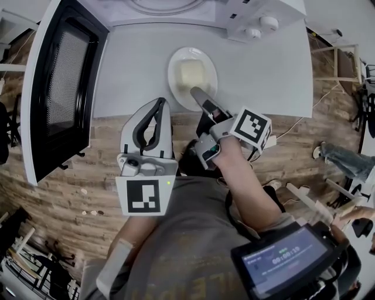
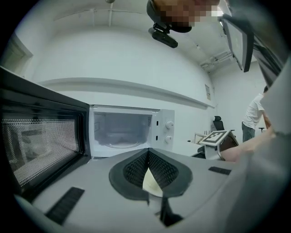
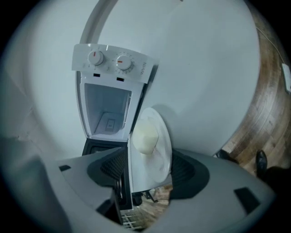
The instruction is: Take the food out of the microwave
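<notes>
The white microwave (image 1: 252,17) stands at the back of the grey table (image 1: 269,76), its black door (image 1: 64,82) swung wide open to the left and its cavity (image 2: 120,129) empty. A white plate (image 1: 174,70) with a pale block of food (image 1: 193,73) rests on the table in front of it. My right gripper (image 1: 199,94) is at the plate's near rim. In the right gripper view the plate (image 3: 161,154) and food (image 3: 146,136) sit between wide-apart jaws, the pads off it. My left gripper (image 1: 161,102) hangs shut and empty at the table's near edge, pointing at the microwave (image 2: 163,132).
The open door (image 2: 41,145) juts out over the table's left side. Wooden floor (image 1: 88,187) lies below the table's near edge. A screen (image 1: 287,258) hangs at my chest. Another person (image 2: 252,118) stands far right by a chair.
</notes>
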Motion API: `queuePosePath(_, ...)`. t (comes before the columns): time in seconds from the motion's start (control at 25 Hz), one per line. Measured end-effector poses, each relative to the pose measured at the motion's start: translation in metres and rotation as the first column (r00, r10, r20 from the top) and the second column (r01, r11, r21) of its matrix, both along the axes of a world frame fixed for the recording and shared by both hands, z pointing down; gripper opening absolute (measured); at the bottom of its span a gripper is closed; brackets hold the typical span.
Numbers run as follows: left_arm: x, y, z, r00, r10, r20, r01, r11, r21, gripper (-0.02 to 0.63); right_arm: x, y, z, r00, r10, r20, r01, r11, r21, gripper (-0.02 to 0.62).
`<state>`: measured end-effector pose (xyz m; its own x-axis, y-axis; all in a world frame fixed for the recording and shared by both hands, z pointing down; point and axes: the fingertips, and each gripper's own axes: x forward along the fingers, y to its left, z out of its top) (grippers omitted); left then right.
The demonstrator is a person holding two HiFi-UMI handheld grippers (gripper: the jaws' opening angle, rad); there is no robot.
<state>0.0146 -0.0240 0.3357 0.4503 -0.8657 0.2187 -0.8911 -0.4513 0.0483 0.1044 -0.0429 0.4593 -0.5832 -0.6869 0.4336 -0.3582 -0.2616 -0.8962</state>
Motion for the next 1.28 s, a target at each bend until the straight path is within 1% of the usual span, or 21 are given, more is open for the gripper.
queuePosePath(0.08, 0.001, 0.003, 0.004, 1.0, -0.002, -0.001, 0.002, 1.0, -0.004, 0.008, 0.0, 0.0, -0.003, 0.993, -0.048, -0.106, 0.055, 0.997, 0.061, 0.29)
queuePosePath(0.2, 0.001, 0.006, 0.007, 1.0, -0.009, -0.003, 0.009, 1.0, -0.01, 0.008, -0.002, 0.001, -0.008, 0.965, -0.098, -0.242, 0.138, 0.978, 0.155, 0.305)
queuePosePath(0.28, 0.0, 0.008, 0.01, 1.0, -0.013, -0.001, 0.013, 1.0, -0.013, 0.008, -0.002, 0.002, -0.007, 0.931, -0.128, -0.343, 0.206, 0.958, 0.201, 0.317)
queuePosePath(0.4, 0.001, 0.008, 0.012, 1.0, -0.018, -0.007, 0.018, 1.0, -0.01, 0.008, -0.003, 0.004, -0.004, 0.859, -0.158, -0.486, 0.304, 0.923, 0.238, 0.325)
queuePosePath(0.52, 0.003, 0.01, 0.015, 1.0, -0.018, -0.005, 0.018, 1.0, -0.014, 0.008, -0.002, 0.007, 0.0, 0.772, -0.167, -0.613, 0.387, 0.889, 0.244, 0.341)
queuePosePath(0.68, 0.004, 0.011, 0.015, 1.0, -0.018, -0.004, 0.018, 1.0, -0.012, 0.008, -0.002, 0.011, 0.006, 0.646, -0.177, -0.743, 0.482, 0.849, 0.217, 0.351)
queuePosePath(0.76, 0.004, 0.01, 0.013, 1.0, -0.016, -0.004, 0.016, 1.0, -0.003, 0.008, -0.001, 0.013, 0.009, 0.571, -0.189, -0.799, 0.533, 0.825, 0.186, 0.356)
queuePosePath(0.84, 0.004, 0.01, 0.013, 1.0, -0.015, 0.0, 0.015, 1.0, -0.002, 0.008, 0.0, 0.016, 0.013, 0.481, -0.21, -0.851, 0.59, 0.796, 0.137, 0.36)
queuePosePath(0.92, 0.003, 0.01, 0.015, 1.0, -0.016, 0.002, 0.016, 1.0, -0.006, 0.008, 0.001, 0.02, 0.016, 0.408, -0.238, -0.881, 0.638, 0.765, 0.089, 0.36)
queuePosePath(1.12, 0.006, 0.011, 0.019, 1.0, -0.011, -0.006, 0.011, 1.0, -0.009, 0.008, -0.001, 0.028, 0.02, 0.251, -0.298, -0.921, 0.733, 0.68, -0.021, 0.364)
queuePosePath(1.2, 0.008, 0.012, 0.019, 1.0, -0.007, -0.009, 0.007, 1.0, -0.01, 0.008, 0.001, 0.032, 0.022, 0.176, -0.312, -0.934, 0.762, 0.644, -0.071, 0.364)
queuePosePath(1.28, 0.009, 0.013, 0.02, 1.0, -0.005, -0.008, 0.005, 1.0, -0.014, 0.008, 0.004, 0.035, 0.024, 0.105, -0.32, -0.942, 0.778, 0.616, -0.123, 0.364)
